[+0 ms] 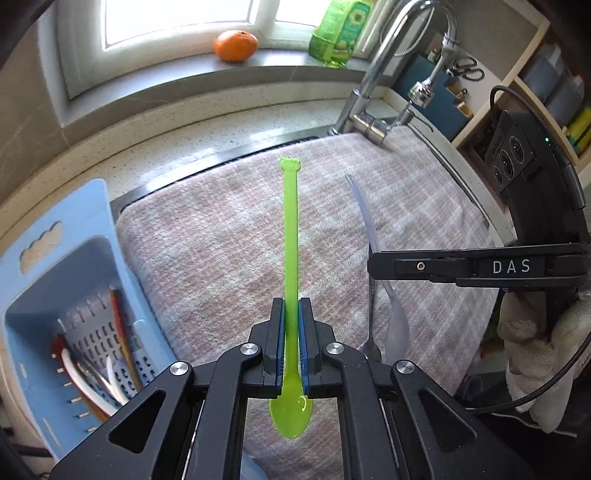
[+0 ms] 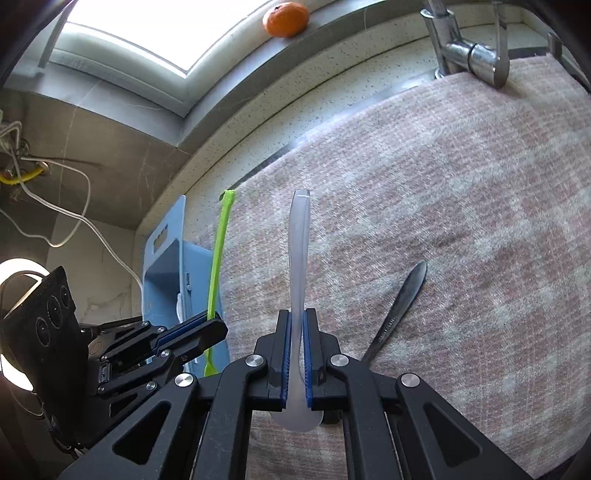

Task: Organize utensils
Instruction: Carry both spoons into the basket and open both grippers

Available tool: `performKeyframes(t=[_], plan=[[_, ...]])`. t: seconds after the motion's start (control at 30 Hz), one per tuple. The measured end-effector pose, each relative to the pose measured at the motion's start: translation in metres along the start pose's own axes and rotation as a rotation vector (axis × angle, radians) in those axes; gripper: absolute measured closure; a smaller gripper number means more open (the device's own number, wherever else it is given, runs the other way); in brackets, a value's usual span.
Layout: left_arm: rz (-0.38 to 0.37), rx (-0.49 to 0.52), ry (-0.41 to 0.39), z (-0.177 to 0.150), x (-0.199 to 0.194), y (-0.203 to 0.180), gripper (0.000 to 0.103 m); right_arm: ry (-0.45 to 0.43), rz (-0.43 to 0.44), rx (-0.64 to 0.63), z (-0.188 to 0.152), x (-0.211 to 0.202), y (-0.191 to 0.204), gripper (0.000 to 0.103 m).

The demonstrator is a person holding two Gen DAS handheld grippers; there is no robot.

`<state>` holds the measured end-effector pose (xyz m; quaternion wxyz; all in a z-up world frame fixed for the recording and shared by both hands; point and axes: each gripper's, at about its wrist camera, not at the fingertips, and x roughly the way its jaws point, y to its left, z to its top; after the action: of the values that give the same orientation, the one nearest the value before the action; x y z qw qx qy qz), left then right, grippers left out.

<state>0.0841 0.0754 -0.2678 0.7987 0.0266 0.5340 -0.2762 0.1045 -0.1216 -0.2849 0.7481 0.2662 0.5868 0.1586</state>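
Note:
My left gripper [image 1: 291, 306] is shut on a long lime-green plastic spoon [image 1: 290, 229], held above the pink checked towel [image 1: 207, 258] with its handle pointing away and its bowl near the camera. My right gripper [image 2: 295, 317] is shut on a translucent white plastic spoon [image 2: 299, 251], also lifted off the towel. In the right wrist view the left gripper [image 2: 216, 325] with the green spoon [image 2: 218, 254] is at the left. In the left wrist view the right gripper [image 1: 373, 266] holds the pale spoon [image 1: 398, 321]. A metal utensil [image 2: 399, 314] lies on the towel.
A blue utensil caddy [image 1: 55, 266] with several utensils inside stands left of the towel, also seen as the caddy [image 2: 166, 273]. A chrome faucet [image 1: 373, 85] rises at the towel's far edge. An orange [image 1: 235, 45] and a green bottle [image 1: 338, 33] sit on the windowsill.

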Motion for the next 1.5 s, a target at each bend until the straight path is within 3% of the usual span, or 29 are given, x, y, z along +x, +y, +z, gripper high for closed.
performKeyframes(t=[0.2, 0.5, 0.73, 1.23, 1.33, 1.5], plan=[[0.061, -0.106, -0.077, -0.020, -0.035, 0.023, 0.098, 0.019, 0.054, -0.111, 0.003, 0.001, 0.040, 0.097], [0.137, -0.287, -0.122, -0.063, -0.065, 0.067, 0.098, 0.094, 0.127, -0.236, -0.011, 0.024, 0.099, 0.097], [0.136, -0.378, -0.122, -0.089, -0.068, 0.086, 0.098, 0.154, 0.138, -0.305, -0.026, 0.051, 0.133, 0.097], [0.103, -0.434, -0.084, -0.101, -0.054, 0.092, 0.097, 0.220, 0.076, -0.359, -0.043, 0.094, 0.146, 0.095], [0.115, -0.441, -0.081, -0.100, -0.054, 0.094, 0.086, 0.223, 0.072, -0.362, -0.044, 0.096, 0.147, 0.094], [0.123, -0.441, -0.084, -0.099, -0.054, 0.095, 0.086, 0.220, 0.075, -0.356, -0.040, 0.091, 0.141, 0.094]])
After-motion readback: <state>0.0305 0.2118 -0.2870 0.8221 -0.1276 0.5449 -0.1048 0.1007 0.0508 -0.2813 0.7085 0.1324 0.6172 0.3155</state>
